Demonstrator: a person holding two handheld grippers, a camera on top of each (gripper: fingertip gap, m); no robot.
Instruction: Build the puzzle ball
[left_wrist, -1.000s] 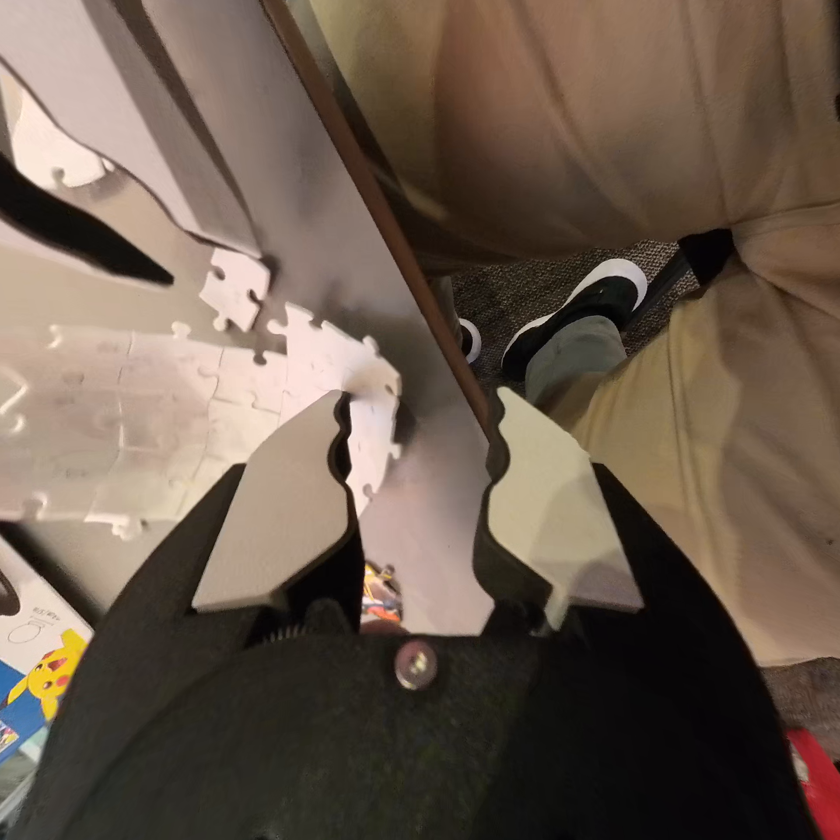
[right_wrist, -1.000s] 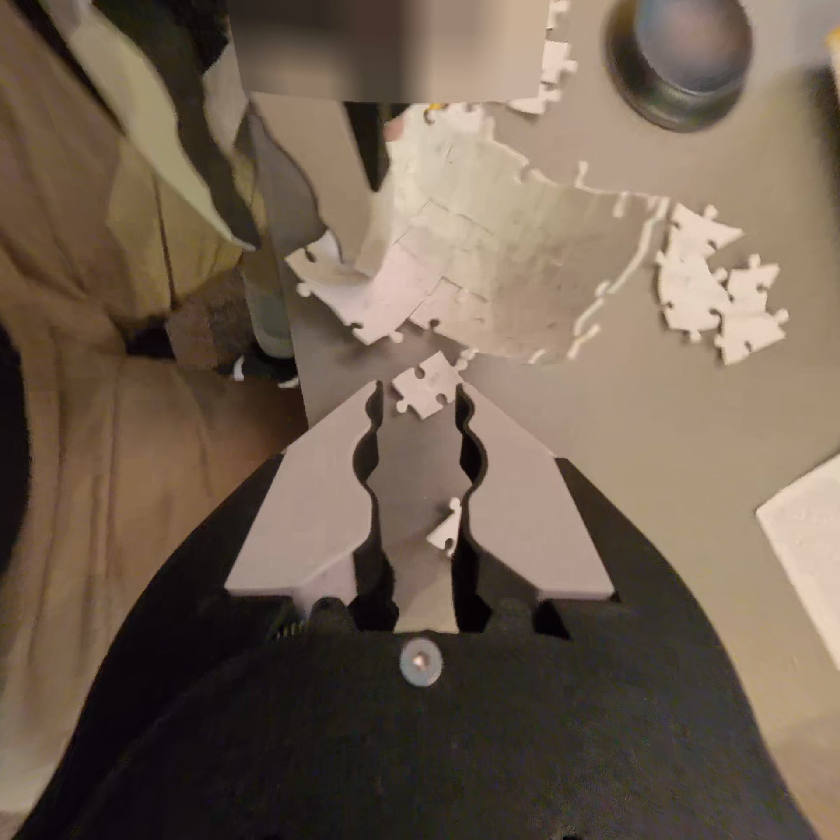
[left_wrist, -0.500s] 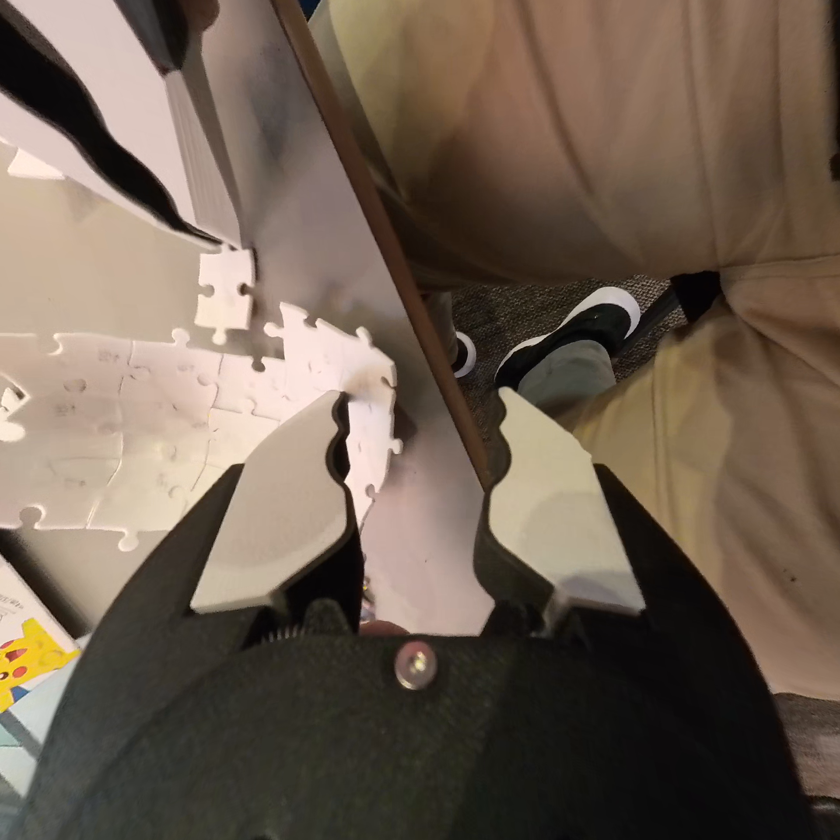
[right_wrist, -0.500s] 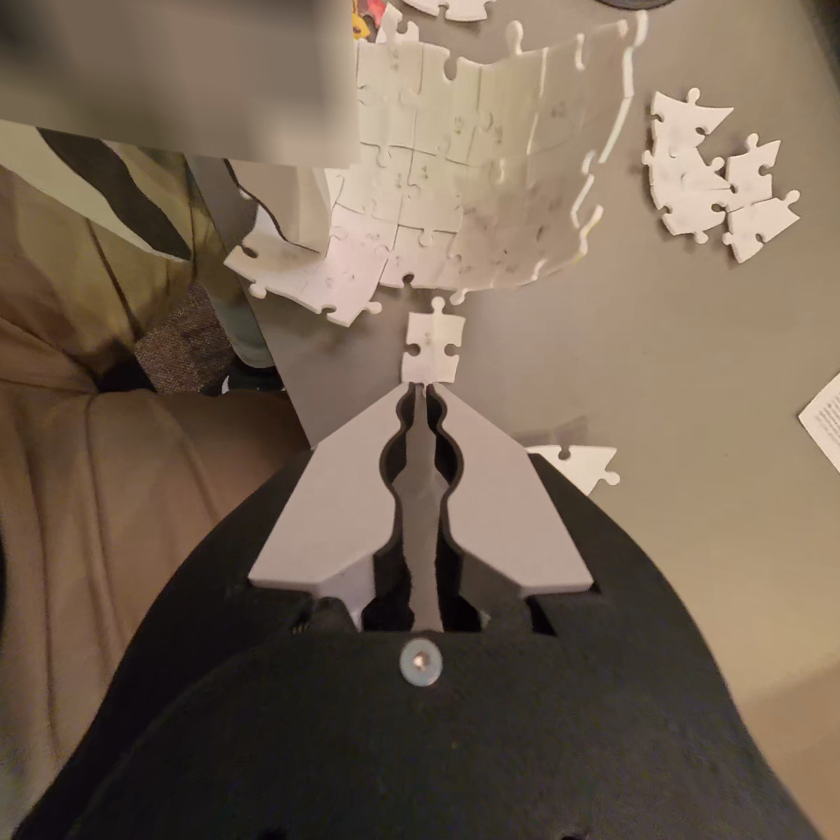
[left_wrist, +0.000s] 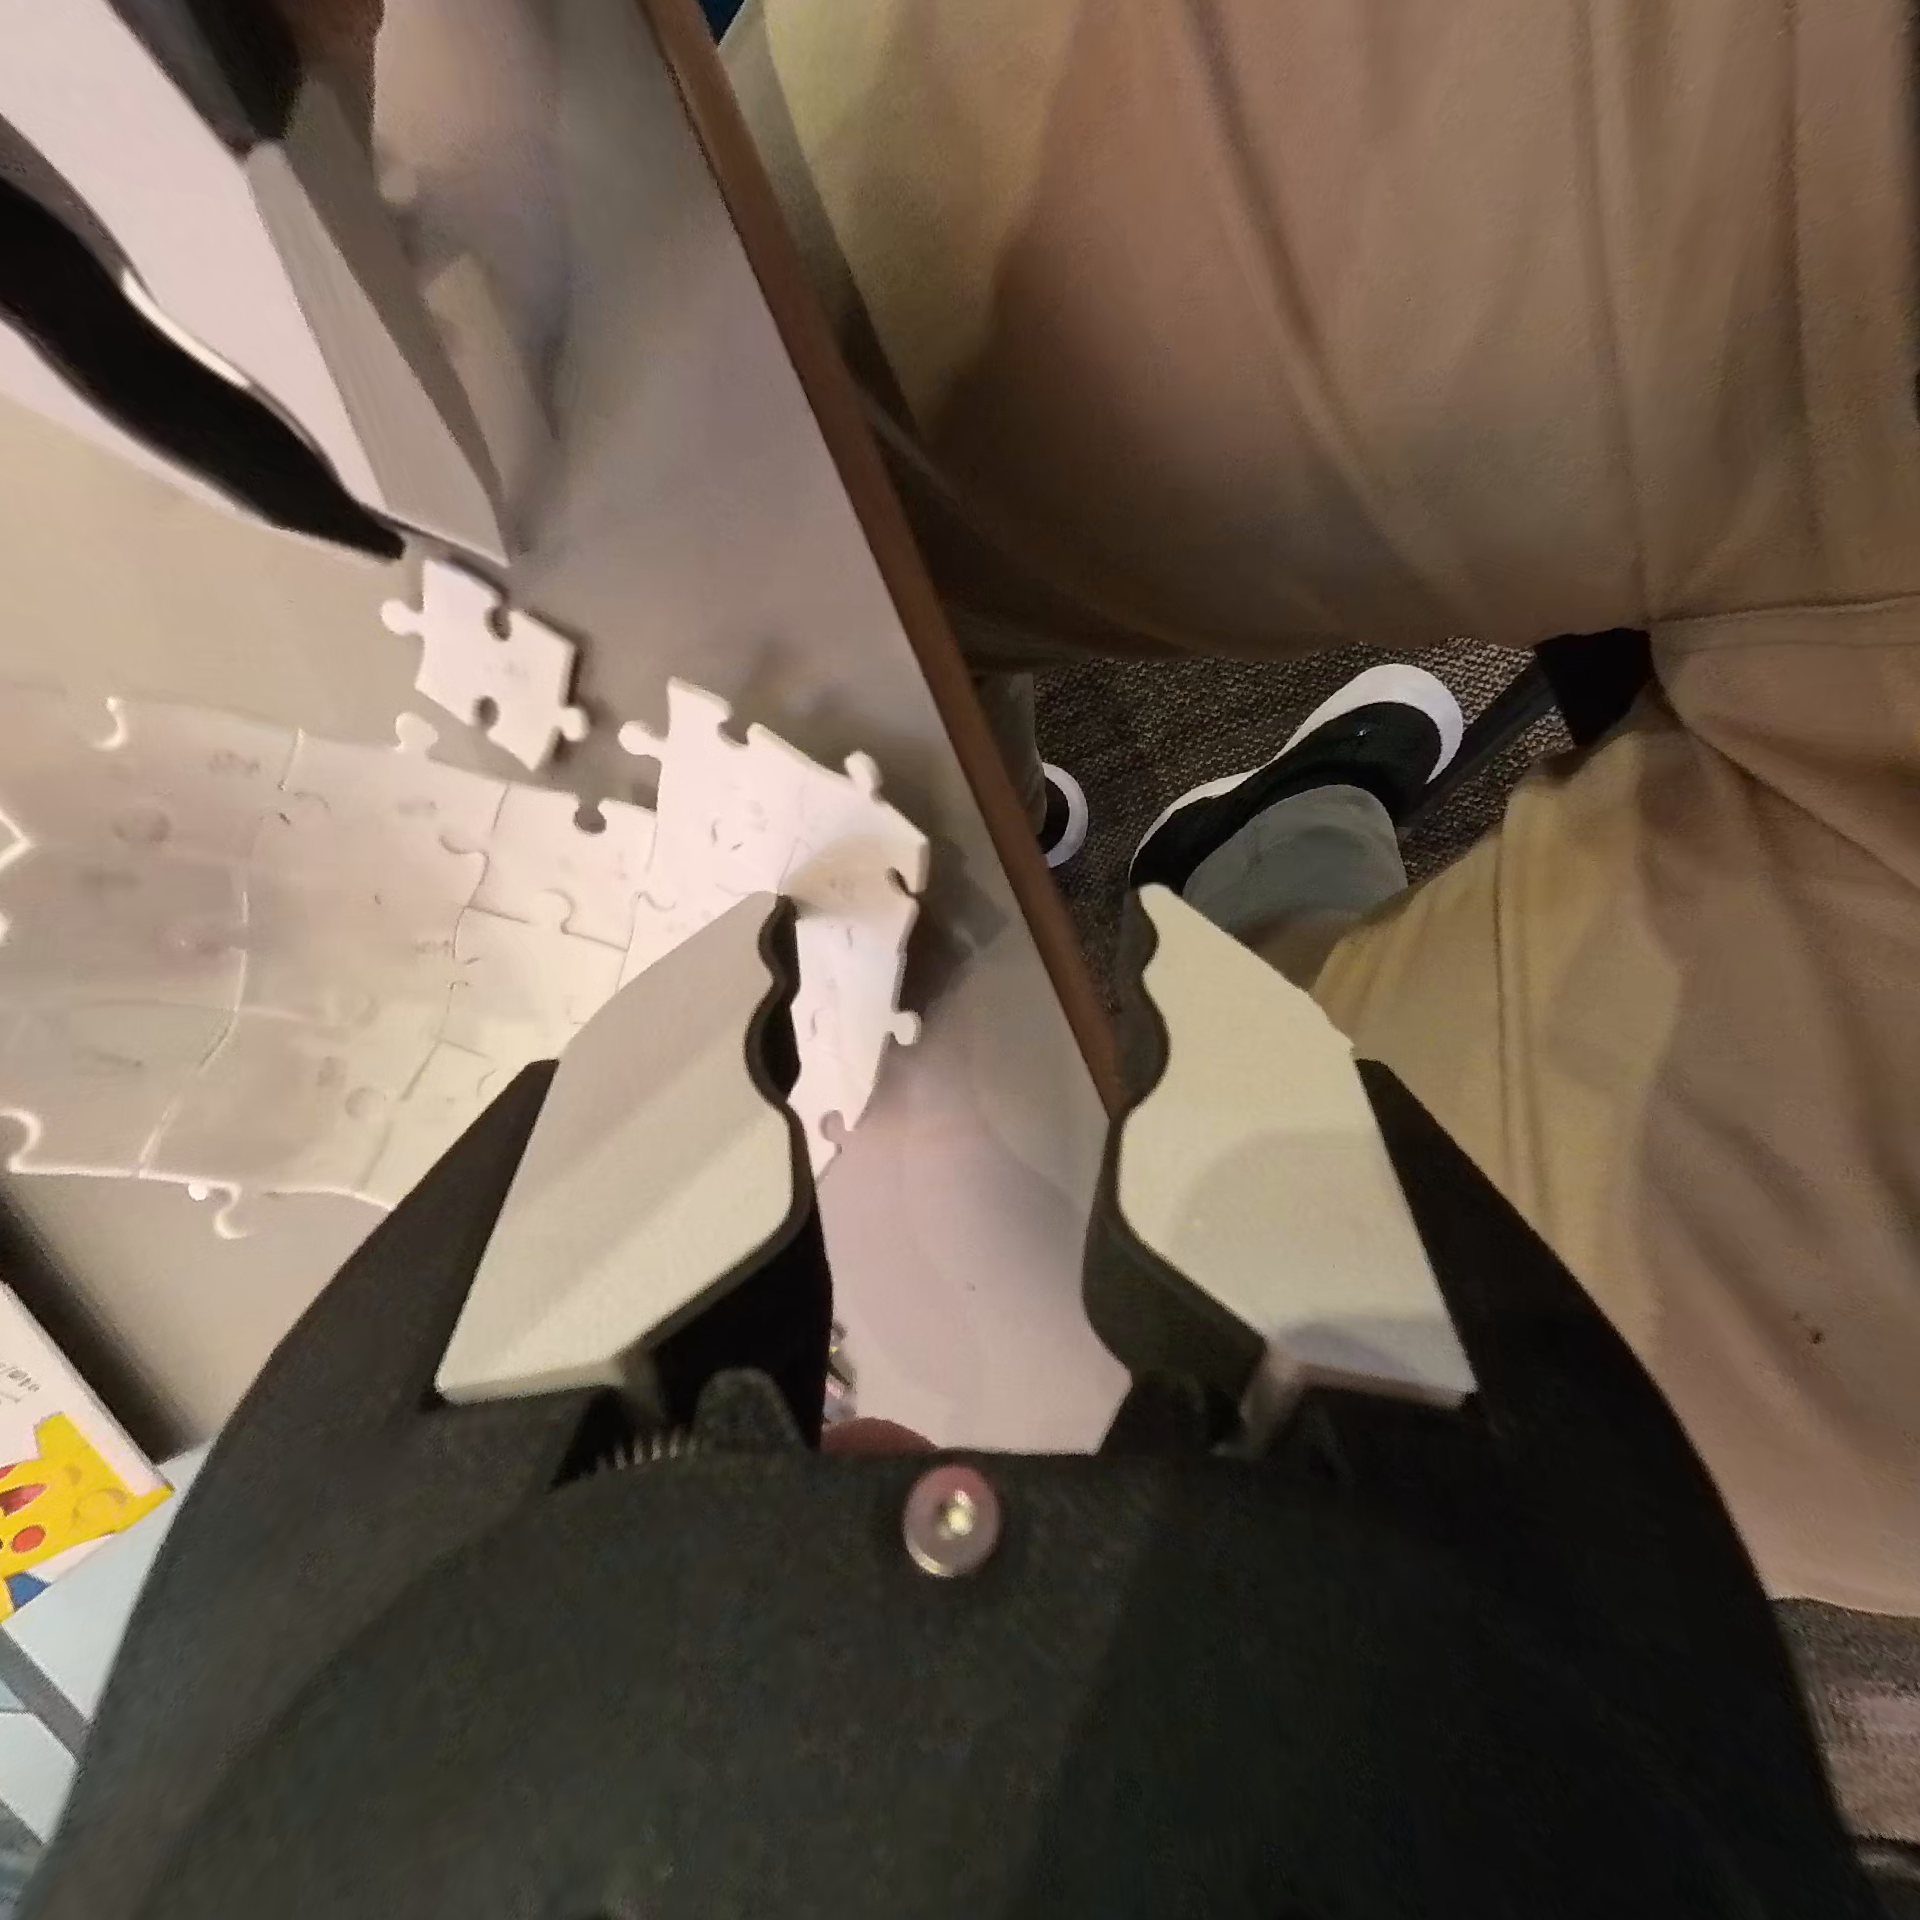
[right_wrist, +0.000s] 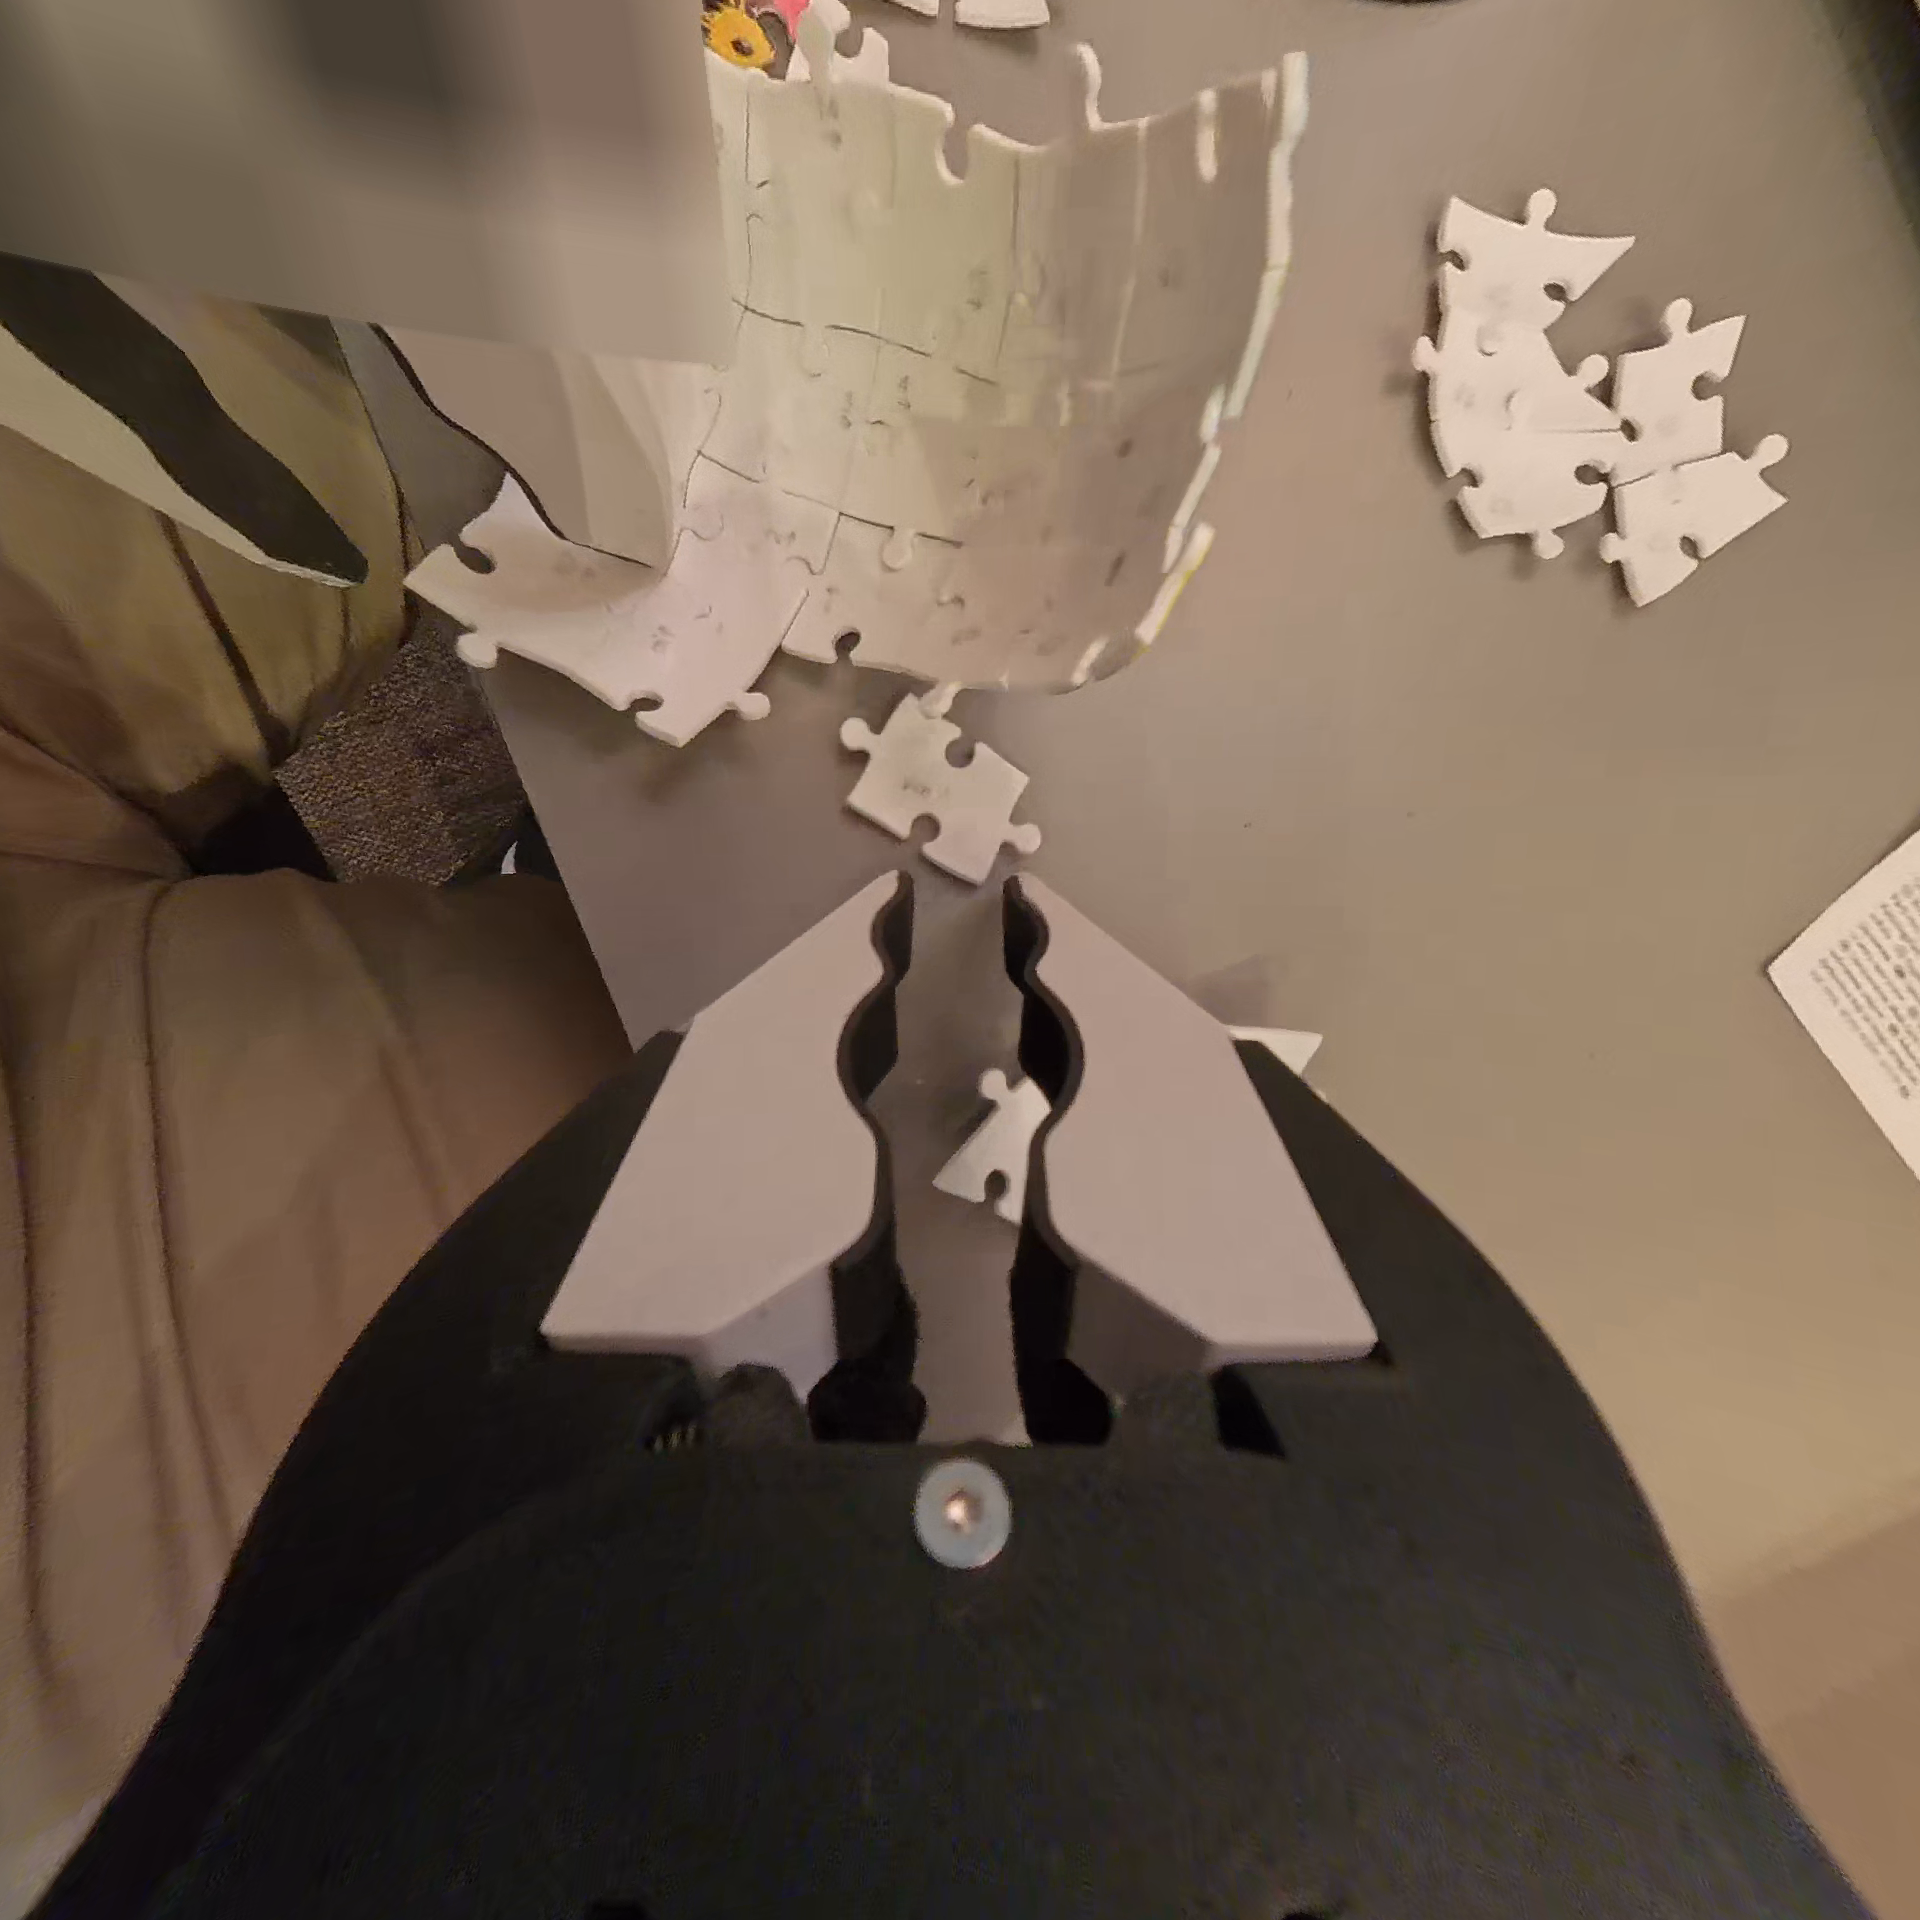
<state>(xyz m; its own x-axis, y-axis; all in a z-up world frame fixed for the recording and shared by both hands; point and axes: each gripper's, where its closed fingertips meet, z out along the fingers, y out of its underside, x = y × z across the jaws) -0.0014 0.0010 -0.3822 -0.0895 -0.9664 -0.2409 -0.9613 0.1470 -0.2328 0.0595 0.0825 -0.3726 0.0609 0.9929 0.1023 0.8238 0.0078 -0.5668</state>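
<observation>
A curved white sheet of joined puzzle pieces (right_wrist: 987, 416) stands on the grey table (right_wrist: 1351, 831); it also shows in the left wrist view (left_wrist: 312, 935). A single loose piece (right_wrist: 935, 790) lies tilted at the sheet's lower edge, just ahead of my right gripper (right_wrist: 958, 883). That gripper is open by a narrow gap and holds nothing. My left gripper (left_wrist: 961, 914) is wide open at the table's edge. Its left finger (left_wrist: 665, 1091) overlaps the sheet's near corner. The loose piece (left_wrist: 499, 675) shows there too, under the right gripper's fingertip (left_wrist: 343, 530).
Another loose piece (right_wrist: 992, 1148) lies on the table under my right fingers. A cluster of joined pieces (right_wrist: 1558, 426) and a printed paper (right_wrist: 1860, 987) lie to the right. A box with a yellow cartoon figure (left_wrist: 62, 1496) sits nearby. A person's legs (left_wrist: 1455, 416) are beyond the table edge (left_wrist: 883, 520). The right tips stand about 5 cm off the loose piece (right_wrist: 992, 1148).
My right gripper was nearly shut at the loose piece half a second ago and has opened a little. The piece has turned and lies against the sheet. My left gripper has barely moved.
</observation>
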